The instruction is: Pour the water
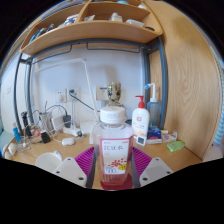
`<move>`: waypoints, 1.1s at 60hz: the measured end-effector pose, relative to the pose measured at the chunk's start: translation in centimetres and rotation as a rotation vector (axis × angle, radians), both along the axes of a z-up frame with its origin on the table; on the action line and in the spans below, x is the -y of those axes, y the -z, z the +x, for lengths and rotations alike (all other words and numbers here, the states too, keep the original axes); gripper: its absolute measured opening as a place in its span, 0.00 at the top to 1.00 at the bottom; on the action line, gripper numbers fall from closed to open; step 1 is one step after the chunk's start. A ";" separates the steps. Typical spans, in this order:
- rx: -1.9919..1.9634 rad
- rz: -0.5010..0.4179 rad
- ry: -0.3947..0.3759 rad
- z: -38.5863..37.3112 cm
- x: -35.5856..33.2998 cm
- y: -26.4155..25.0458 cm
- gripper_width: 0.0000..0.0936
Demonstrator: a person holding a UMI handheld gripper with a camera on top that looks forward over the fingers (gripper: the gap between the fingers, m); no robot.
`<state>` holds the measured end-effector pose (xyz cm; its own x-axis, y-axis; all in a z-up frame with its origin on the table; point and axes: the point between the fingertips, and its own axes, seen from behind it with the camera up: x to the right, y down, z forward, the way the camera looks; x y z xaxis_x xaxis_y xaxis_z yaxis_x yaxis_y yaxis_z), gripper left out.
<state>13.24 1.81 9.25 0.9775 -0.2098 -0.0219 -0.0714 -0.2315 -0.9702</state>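
A clear plastic bottle (pixel 113 148) with a white cap and a pink-and-white label stands upright between my gripper's (pixel 113 166) two fingers. The pink pads (pixel 85 160) press against both of its sides, so my gripper is shut on it. Reddish liquid shows in the bottle's lower part. The bottle hides what lies straight ahead on the wooden desk (pixel 70 148). No cup or other receiving vessel can be made out with certainty; a pale round object (pixel 48 158) lies on the desk to the left of the fingers.
A white pump bottle (pixel 141 120) with a red top stands just right of the held bottle. Cables, a power strip (pixel 73 130) and small items crowd the desk's back left. A wooden shelf (pixel 95 33) hangs overhead, and a wooden side panel (pixel 190 90) rises on the right.
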 end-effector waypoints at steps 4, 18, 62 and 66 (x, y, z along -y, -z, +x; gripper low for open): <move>0.005 0.004 0.000 -0.1 0.1 -0.1 0.39; -0.005 -0.072 0.033 0.1 1.1 1.2 0.18; -0.020 -0.372 -0.146 -4.9 17.1 -4.3 0.10; -0.030 -0.380 -0.160 -5.6 17.8 -4.8 0.11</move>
<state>7.62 -16.00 14.05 0.9985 -0.0542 -0.0014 -0.0328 -0.5830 -0.8118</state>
